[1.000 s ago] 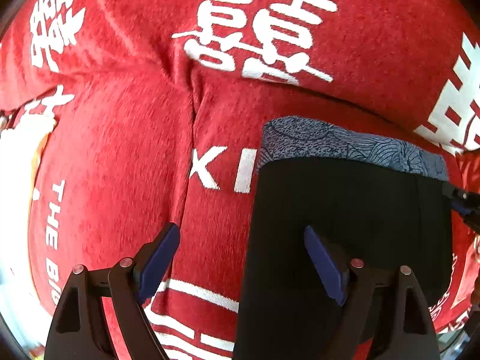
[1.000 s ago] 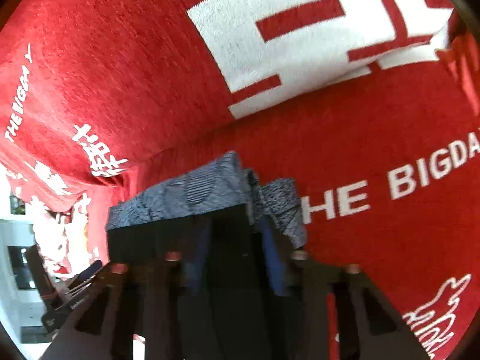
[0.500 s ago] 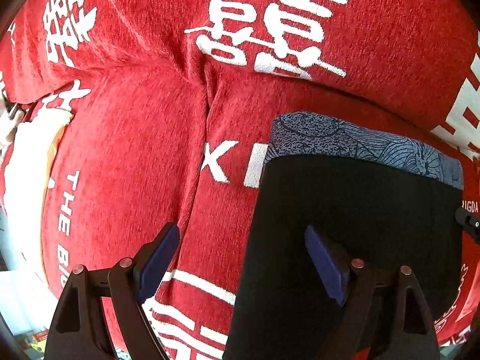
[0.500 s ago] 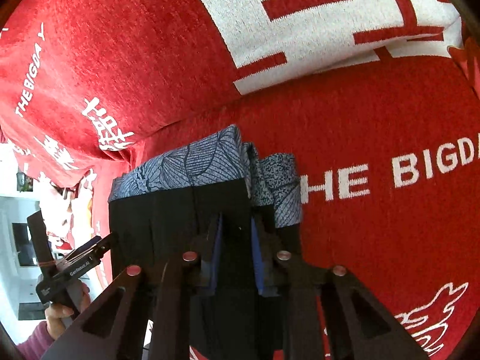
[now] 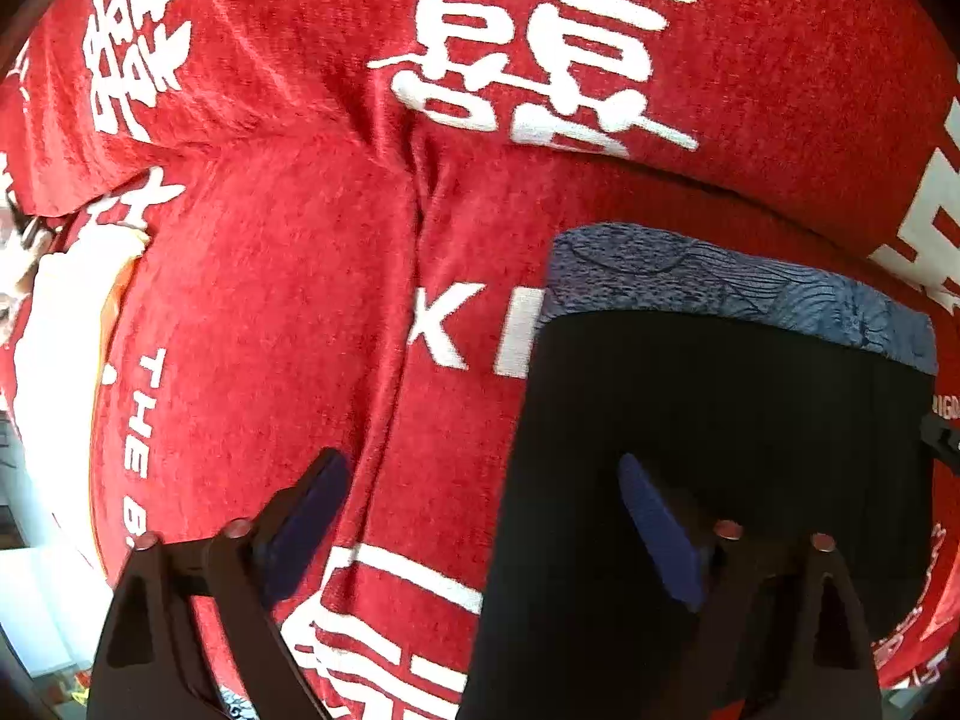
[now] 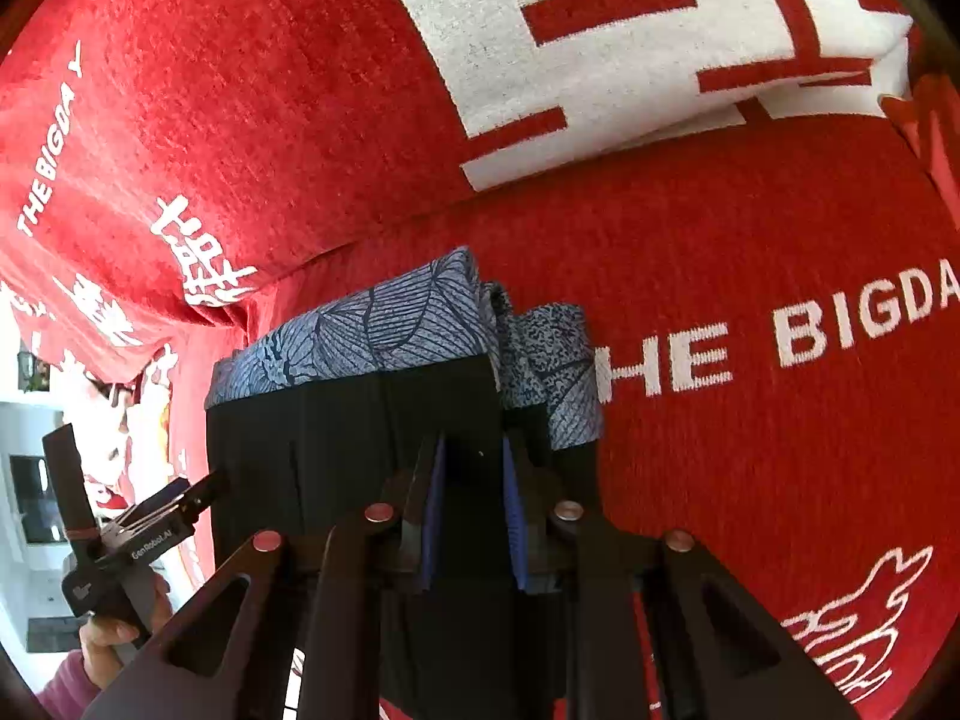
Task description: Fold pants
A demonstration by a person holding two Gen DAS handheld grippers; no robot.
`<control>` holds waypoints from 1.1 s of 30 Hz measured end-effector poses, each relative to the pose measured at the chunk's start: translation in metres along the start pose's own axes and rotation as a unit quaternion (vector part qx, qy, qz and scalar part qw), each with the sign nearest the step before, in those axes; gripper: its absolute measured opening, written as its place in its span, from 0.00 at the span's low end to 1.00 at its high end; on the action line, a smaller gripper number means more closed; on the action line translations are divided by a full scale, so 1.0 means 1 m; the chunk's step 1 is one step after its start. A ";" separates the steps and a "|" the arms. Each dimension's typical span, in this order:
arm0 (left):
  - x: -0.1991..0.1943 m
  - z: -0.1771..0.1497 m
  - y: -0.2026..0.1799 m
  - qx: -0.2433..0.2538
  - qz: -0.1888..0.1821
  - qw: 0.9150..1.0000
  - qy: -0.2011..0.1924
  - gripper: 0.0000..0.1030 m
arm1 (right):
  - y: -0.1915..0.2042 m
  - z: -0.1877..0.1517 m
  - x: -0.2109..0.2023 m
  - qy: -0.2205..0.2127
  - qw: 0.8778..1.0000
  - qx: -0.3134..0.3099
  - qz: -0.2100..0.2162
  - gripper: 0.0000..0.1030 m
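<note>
A: Where are the black trousers with a blue leaf-patterned waistband (image 5: 720,450)?

B: Spread on a red sofa cover with white lettering (image 5: 270,312). The right gripper (image 6: 474,504), wider before, is now clamped on them; the left gripper (image 5: 480,516) is kept wide apart, holding nothing
</note>
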State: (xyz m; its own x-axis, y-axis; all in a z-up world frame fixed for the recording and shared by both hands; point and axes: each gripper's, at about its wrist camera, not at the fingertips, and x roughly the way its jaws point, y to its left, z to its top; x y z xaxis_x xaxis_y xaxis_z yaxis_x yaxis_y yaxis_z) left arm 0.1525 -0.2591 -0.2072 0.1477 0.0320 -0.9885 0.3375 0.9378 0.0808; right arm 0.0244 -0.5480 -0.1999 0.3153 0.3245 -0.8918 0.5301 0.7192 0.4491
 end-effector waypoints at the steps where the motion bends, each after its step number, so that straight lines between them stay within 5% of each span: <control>1: 0.001 0.000 0.001 -0.005 -0.003 1.000 0.002 0.92 | 0.001 -0.001 -0.002 -0.002 1.000 0.001 -0.002 0.20; 18: -0.002 0.000 -0.006 0.005 0.017 1.000 -0.001 0.92 | -0.006 -0.021 -0.012 0.009 1.000 0.013 0.004 0.29; 23: -0.002 0.000 -0.008 0.016 0.025 1.000 -0.003 0.92 | -0.015 -0.029 -0.021 0.006 1.000 0.018 0.004 0.43; 33: -0.001 0.000 -0.010 0.023 0.031 0.999 0.000 0.92 | -0.038 -0.033 -0.028 0.008 0.999 0.041 0.008 0.55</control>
State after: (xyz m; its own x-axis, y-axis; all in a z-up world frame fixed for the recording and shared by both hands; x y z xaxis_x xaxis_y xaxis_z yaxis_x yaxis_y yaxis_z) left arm 0.1494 -0.2685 -0.2066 0.1690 0.0890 -0.9816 0.3694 0.9176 0.1468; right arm -0.0305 -0.5641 -0.1938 0.3113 0.3464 -0.8849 0.5881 0.6612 0.4658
